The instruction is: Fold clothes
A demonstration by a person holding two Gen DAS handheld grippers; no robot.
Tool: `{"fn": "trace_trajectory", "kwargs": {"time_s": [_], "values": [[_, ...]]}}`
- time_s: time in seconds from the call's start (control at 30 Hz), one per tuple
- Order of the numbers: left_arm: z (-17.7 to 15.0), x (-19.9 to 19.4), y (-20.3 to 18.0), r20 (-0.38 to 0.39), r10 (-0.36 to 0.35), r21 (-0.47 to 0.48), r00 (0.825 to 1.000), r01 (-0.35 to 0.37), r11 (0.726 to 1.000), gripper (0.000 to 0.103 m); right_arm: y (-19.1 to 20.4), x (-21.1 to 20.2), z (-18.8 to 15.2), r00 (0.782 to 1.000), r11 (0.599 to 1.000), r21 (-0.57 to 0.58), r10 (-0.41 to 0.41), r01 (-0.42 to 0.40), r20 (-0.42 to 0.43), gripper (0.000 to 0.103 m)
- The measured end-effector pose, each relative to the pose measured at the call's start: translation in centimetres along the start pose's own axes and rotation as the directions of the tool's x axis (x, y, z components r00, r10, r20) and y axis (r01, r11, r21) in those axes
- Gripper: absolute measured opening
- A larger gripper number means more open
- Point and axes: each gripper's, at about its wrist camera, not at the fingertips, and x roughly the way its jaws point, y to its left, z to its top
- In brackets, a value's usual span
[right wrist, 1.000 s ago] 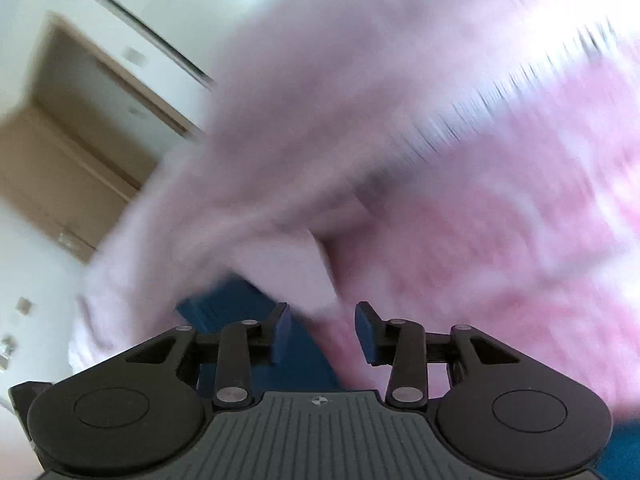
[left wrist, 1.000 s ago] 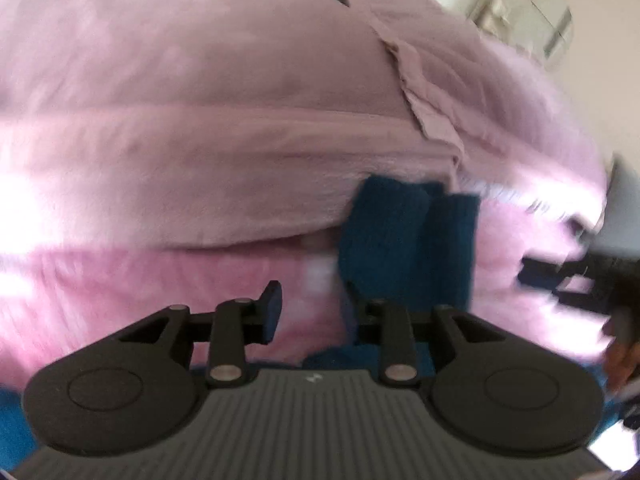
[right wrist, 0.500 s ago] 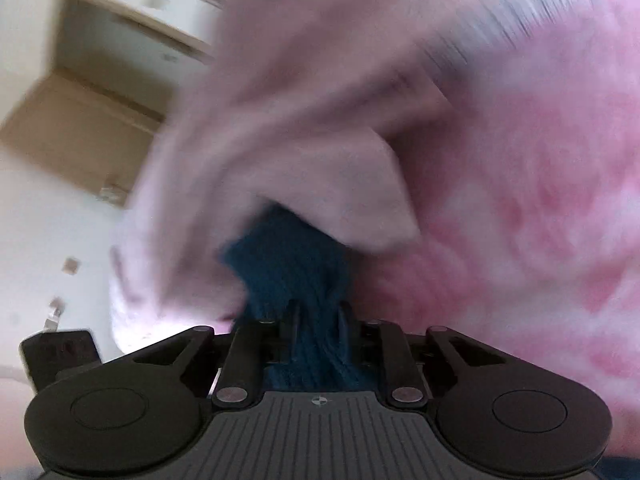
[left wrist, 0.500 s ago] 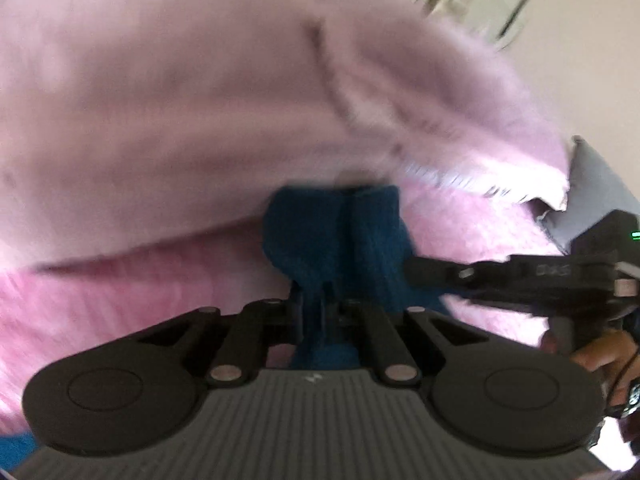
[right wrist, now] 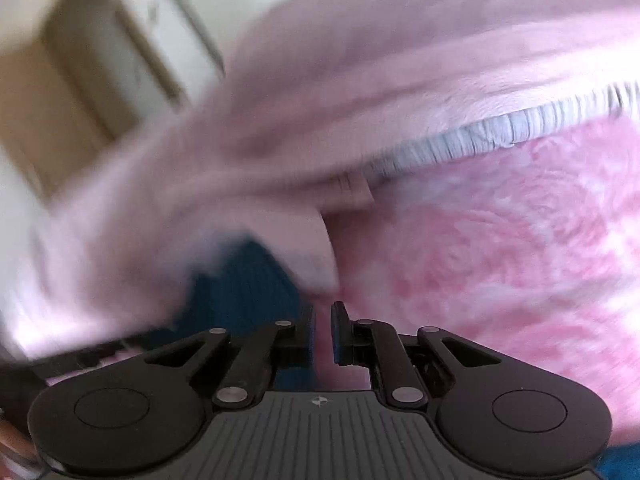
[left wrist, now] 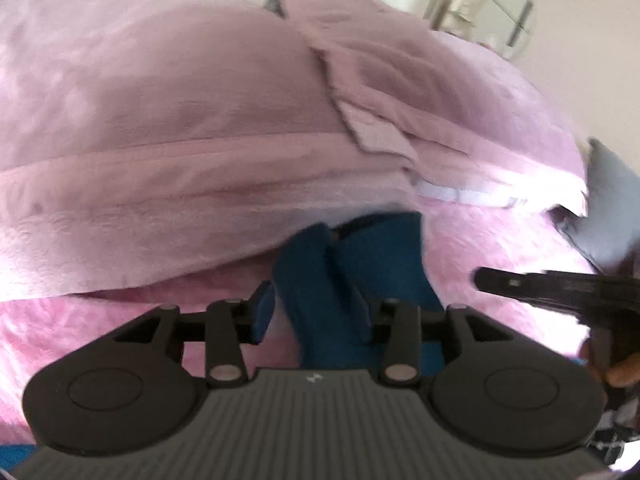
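Observation:
A dark blue knit garment lies bunched on the pink fluffy bedspread, partly tucked under a big pale pink fleece garment. My left gripper straddles a fold of the blue knit; its jaws are opening and the pads no longer pinch it. In the left wrist view my right gripper reaches in from the right, just clear of the blue knit. In its own view the right gripper is shut with only a slit showing pink. The blue knit lies just left of its fingers.
The fleece has a ribbed pale hem and fills most of both views. A grey pillow lies at the bed's right. A mirror stands behind, a wooden door far left. A hand holds the right gripper.
Half a second ago both grippers were shut on the blue knit. Since then the left jaws have spread apart, and the right gripper has come off the knit, staying shut.

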Motion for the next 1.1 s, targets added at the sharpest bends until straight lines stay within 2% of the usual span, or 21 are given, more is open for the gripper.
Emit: {"fn": "trace_trajectory", "kwargs": {"time_s": [0.03, 0.07, 0.1, 0.17, 0.27, 0.37, 0.4, 0.47, 0.5, 0.57, 0.63, 0.7, 0.73, 0.8, 0.87, 0.9, 0.93, 0.97, 1.03, 1.1], "values": [[0.3, 0.1, 0.1, -0.003, 0.014, -0.013, 1.000, -0.014, 1.000, 0.036, -0.3, -0.3, 0.3, 0.999, 0.999, 0.039, 0.030, -0.031, 0.014, 0.016], [0.6, 0.1, 0.1, -0.005, 0.027, -0.026, 1.000, -0.027, 0.999, 0.036, -0.2, -0.3, 0.5, 1.000, 0.999, 0.038, 0.024, -0.023, -0.008, 0.027], [0.5, -0.3, 0.3, -0.005, 0.022, -0.034, 1.000, -0.022, 0.999, 0.035, 0.2, -0.6, 0.9, 0.999, 1.000, 0.019, 0.009, -0.008, -0.040, 0.032], [-0.3, -1.9, 0.5, -0.013, 0.017, -0.015, 1.000, -0.018, 1.000, 0.033, 0.9, -1.3, 1.4, 0.995, 1.000, -0.022, -0.023, 0.021, -0.097, 0.033], [-2.9, -6.5, 2.6, -0.018, 0.069, 0.051, 0.997, -0.068, 0.996, 0.034, 1.2, -4.2, -1.0, 0.991, 0.995, -0.076, -0.067, 0.058, -0.114, 0.033], [-6.2, -12.1, 7.0, -0.028, 0.207, 0.027, 0.978, -0.206, 0.978, 0.034, -0.2, -8.7, -3.6, 0.983, 0.987, -0.057, -0.155, 0.150, -0.099, 0.033], [-7.3, -14.3, 9.2, -0.033, 0.271, -0.011, 0.962, -0.271, 0.962, 0.034, -0.9, -10.7, -4.5, 0.979, 0.983, -0.028, -0.183, 0.181, -0.088, 0.033], [-9.2, -19.2, 13.7, -0.034, 0.423, -0.127, 0.906, -0.424, 0.897, 0.035, -2.9, -14.7, -6.4, 0.970, 0.970, 0.062, -0.231, 0.235, -0.075, 0.033], [-10.1, -21.4, 15.6, -0.035, 0.496, -0.194, 0.867, -0.493, 0.848, 0.038, -3.9, -16.7, -7.4, 0.964, 0.958, 0.117, -0.254, 0.261, -0.073, 0.033], [-11.9, -25.8, 19.3, -0.055, 0.632, -0.325, 0.773, -0.612, 0.721, 0.045, -6.2, -19.9, -9.3, 0.952, 0.927, 0.217, -0.299, 0.307, -0.070, 0.033], [-13.7, -29.1, 22.8, -0.087, 0.694, -0.471, 0.715, -0.643, 0.604, 0.048, -7.1, -22.1, -10.6, 0.935, 0.888, 0.294, -0.347, 0.353, -0.075, 0.033], [-14.9, -30.7, 25.5, -0.102, 0.711, -0.596, 0.696, -0.615, 0.516, 0.049, -8.0, -24.1, -12.0, 0.918, 0.844, 0.368, -0.389, 0.391, -0.082, 0.033], [-15.3, -31.2, 26.7, -0.113, 0.717, -0.654, 0.688, -0.595, 0.468, 0.056, -8.0, -24.5, -12.5, 0.916, 0.830, 0.397, -0.393, 0.392, -0.082, 0.033], [-15.9, -31.7, 28.9, -0.138, 0.730, -0.736, 0.669, -0.562, 0.377, 0.062, -8.0, -25.3, -13.5, 0.912, 0.800, 0.453, -0.402, 0.393, -0.083, 0.033], [-16.5, -31.9, 31.1, -0.178, 0.723, -0.762, 0.668, -0.558, 0.328, 0.062, -7.8, -25.8, -14.3, 0.913, 0.784, 0.484, -0.400, 0.388, -0.083, 0.033], [-16.6, -31.2, 31.8, -0.192, 0.711, -0.765, 0.677, -0.557, 0.324, 0.058, -7.5, -26.0, -14.6, 0.914, 0.784, 0.488, -0.397, 0.384, -0.081, 0.033], [-16.5, -30.5, 32.2, -0.197, 0.699, -0.758, 0.688, -0.559, 0.336, 0.049, -7.0, -26.2, -14.7, 0.915, 0.790, 0.478, -0.397, 0.384, -0.078, 0.033], [-16.3, -29.9, 32.1, -0.189, 0.703, -0.729, 0.686, -0.578, 0.368, 0.043, -6.6, -26.4, -14.9, 0.915, 0.798, 0.465, -0.398, 0.384, -0.073, 0.033], [-15.9, -28.7, 31.9, -0.170, 0.713, -0.662, 0.681, -0.615, 0.429, 0.006, -5.8, -26.9, -15.5, 0.915, 0.810, 0.441, -0.399, 0.386, -0.068, 0.033], [-15.4, -28.2, 31.5, -0.154, 0.739, -0.554, 0.656, -0.676, 0.485, 0.004, -5.2, -27.6, -16.5, 0.912, 0.813, 0.430, -0.404, 0.392, -0.068, 0.033]]}}
